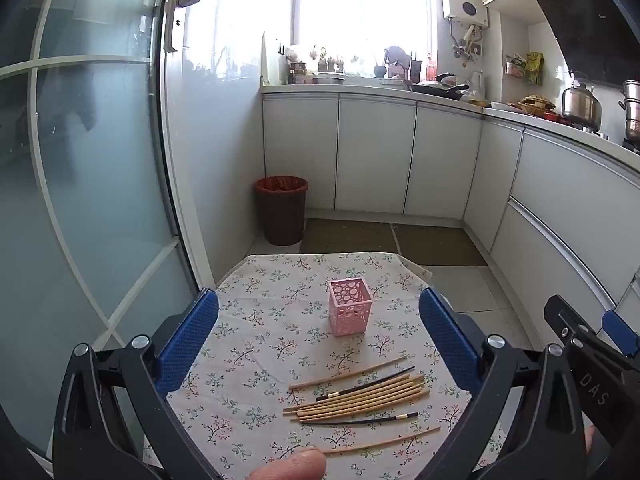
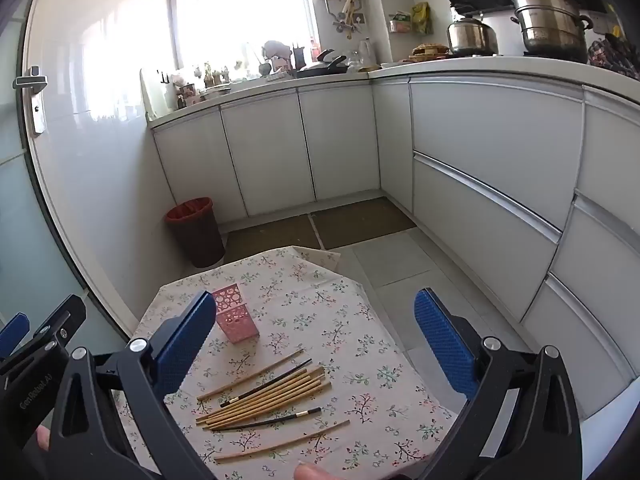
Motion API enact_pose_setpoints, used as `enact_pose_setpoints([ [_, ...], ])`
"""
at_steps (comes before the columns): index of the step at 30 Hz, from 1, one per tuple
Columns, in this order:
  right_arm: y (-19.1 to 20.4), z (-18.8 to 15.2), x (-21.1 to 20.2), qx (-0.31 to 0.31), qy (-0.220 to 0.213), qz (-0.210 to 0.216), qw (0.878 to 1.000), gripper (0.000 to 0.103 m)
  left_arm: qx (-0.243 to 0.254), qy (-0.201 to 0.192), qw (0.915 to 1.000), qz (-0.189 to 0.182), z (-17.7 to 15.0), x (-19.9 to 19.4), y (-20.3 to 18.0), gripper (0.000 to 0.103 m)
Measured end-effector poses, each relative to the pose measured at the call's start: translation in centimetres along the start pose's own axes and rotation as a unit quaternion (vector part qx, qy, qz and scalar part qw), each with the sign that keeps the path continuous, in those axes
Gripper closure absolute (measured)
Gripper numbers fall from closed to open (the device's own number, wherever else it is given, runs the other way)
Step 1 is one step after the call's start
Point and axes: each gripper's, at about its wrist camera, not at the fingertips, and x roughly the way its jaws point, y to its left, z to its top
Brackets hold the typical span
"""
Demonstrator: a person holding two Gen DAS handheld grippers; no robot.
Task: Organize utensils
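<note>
Tablecloth edge near bin

Your cloth is cream, sprigged with small pink and green flowers. The holder is pink with a cut-out circle pattern. Most chopsticks are tan; two are black with pale bands. Your pads are blue and dimpled. The bin is brown, rimmed red.

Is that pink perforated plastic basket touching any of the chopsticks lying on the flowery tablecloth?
Apart. The left wrist view shows bare floral tablecloth between the pink perforated basket and the nearest bamboo chopstick.
</note>
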Motion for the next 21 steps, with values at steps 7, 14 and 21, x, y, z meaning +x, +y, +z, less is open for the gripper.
enact_pose_setpoints([
  [7,0.2,-0.1,0.0,-0.004,-0.002,-0.001,1.0,0.006,0.0,0.004,1.0,0.0,0.7,-0.1,0.3,0.007],
  [14,-0.3,0.1,-0.2,-0.001,-0.001,0.002,1.0,0.006,-0.004,0.003,1.0,0.004,0.7,-0.2,0.6,0.007],
  [21,-0.2,0.0,-0.1,-0.002,0.0,0.001,1.0,0.006,-0.005,0.004,1.0,0.003,0.4,-0.1,0.7,0.007],
])
